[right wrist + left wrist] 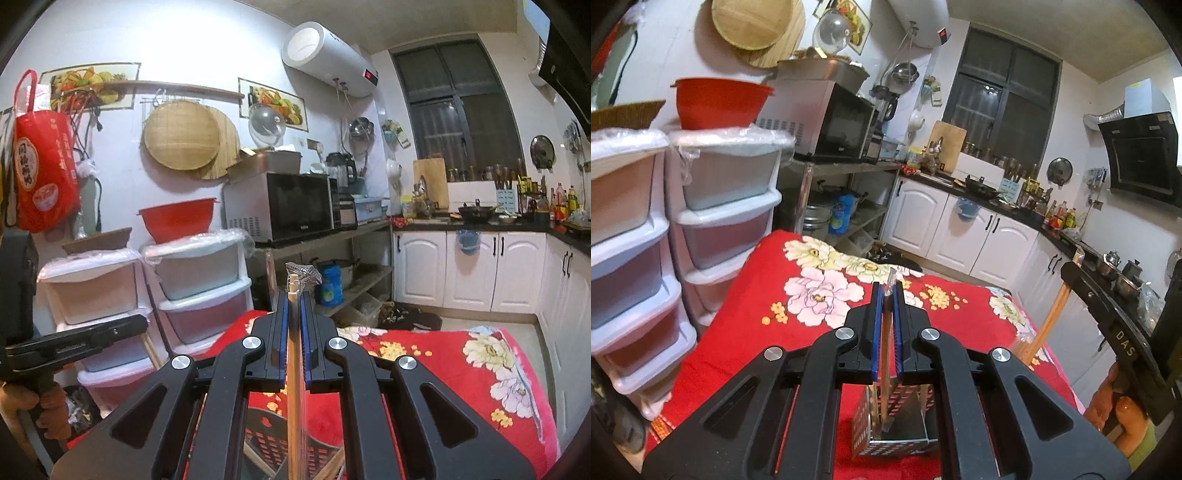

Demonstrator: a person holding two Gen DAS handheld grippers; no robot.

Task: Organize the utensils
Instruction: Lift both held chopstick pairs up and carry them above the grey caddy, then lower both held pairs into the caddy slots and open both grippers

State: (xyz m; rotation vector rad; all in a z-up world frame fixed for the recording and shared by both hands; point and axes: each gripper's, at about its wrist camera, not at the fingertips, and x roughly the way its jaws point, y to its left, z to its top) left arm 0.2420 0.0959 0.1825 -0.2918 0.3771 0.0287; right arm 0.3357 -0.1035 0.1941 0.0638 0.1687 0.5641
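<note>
While both grippers are closed on wrapped chopsticks above the metal holder (897,421), the step in hand appears to be lowering the sticks into that holder, which stands on the red flowered cloth (746,325). The left gripper (885,295) is clamped on a pair of chopsticks (885,354) whose lower ends already reach down inside the holder; the right gripper (294,295) is clamped on a second pair (294,387), held upright above the holder (273,443) and slightly to its side.

For a clean placement, each pair should probably be kept vertical and centred over the holder's mouth, lowered until the tips are well below the rim, and only then released; a release made too high could let the sticks tip against the perforated wall or fall onto the cloth. The two grippers should be kept apart over the holder so that neither pair is knocked.

Much is concealed. The holder's rim and floor are largely covered by the gripper bodies in both views, so whether the left pair rests on the bottom cannot be told. Other sticks seem to lean inside the holder, but their number is unclear. The clear wrappers are hard to make out.
</note>
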